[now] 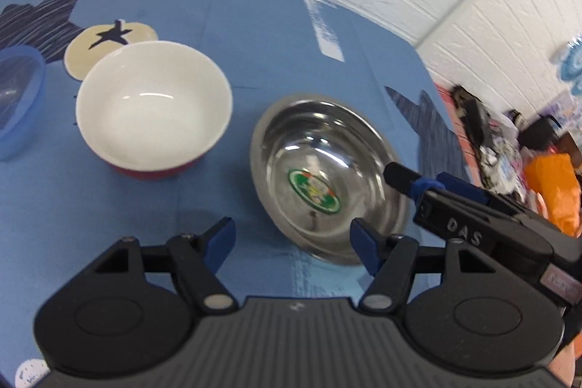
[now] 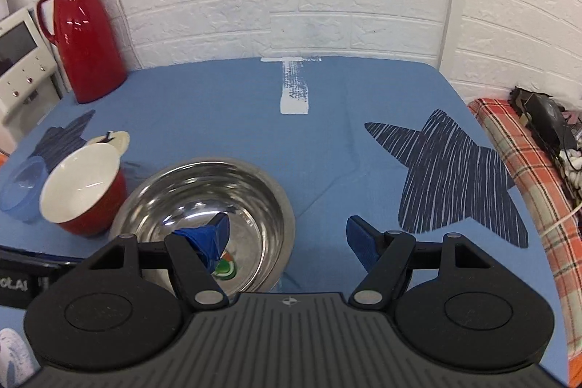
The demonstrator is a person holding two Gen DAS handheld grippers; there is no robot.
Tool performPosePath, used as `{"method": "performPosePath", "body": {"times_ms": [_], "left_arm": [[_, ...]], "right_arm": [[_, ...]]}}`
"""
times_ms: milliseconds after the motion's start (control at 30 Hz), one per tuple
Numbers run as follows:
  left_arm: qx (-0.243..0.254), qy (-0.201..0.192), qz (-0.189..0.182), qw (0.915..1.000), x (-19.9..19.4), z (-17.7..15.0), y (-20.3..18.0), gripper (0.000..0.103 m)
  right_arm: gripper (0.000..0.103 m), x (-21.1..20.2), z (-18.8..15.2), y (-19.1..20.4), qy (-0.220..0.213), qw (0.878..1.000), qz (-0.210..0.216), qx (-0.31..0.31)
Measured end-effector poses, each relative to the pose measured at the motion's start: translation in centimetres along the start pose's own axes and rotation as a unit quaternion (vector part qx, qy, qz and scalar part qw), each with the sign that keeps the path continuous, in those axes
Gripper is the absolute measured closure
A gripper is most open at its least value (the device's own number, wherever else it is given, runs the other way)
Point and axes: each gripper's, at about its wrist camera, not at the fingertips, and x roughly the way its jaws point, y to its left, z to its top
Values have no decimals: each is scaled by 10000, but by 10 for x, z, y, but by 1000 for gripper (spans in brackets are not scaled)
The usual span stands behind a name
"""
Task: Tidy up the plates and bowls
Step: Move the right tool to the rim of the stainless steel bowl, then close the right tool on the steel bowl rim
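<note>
My steel bowl (image 2: 203, 213) sits on the blue tablecloth (image 2: 327, 140), just right of the red bowl with white inside (image 2: 82, 191). My right gripper (image 2: 287, 235) is spread across its rim; my left gripper (image 1: 293, 239) hangs spread beside it.

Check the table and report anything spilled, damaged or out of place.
Nothing stands out. The steel bowl, the red bowl and the blue plastic bowl all sit upright and empty on the blue tablecloth, none stacked. The sticker inside the steel bowl is just a label.
</note>
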Motion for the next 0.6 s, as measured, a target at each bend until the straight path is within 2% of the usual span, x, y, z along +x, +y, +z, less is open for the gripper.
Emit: {"method": "performPosePath", "body": {"times_ms": [200, 367, 467, 500, 533, 600], "left_arm": [[-113, -17, 227, 9997, 18, 5, 6, 35], [-142, 0, 317, 9994, 30, 6, 8, 35], [-87, -82, 387, 9992, 32, 7, 7, 36], [-50, -108, 431, 9990, 32, 7, 7, 44], [11, -109, 471, 9988, 33, 7, 6, 61], [141, -80, 523, 9985, 33, 8, 5, 78]], "right_arm": [[46, 38, 4, 5, 475, 9987, -27, -183], [46, 53, 2, 8, 555, 9984, -33, -98], [51, 57, 0, 5, 499, 9986, 184, 58], [55, 56, -1, 6, 448, 9988, 194, 67], [64, 55, -2, 7, 409, 9990, 201, 17], [79, 50, -5, 9, 381, 9989, 246, -83]]}}
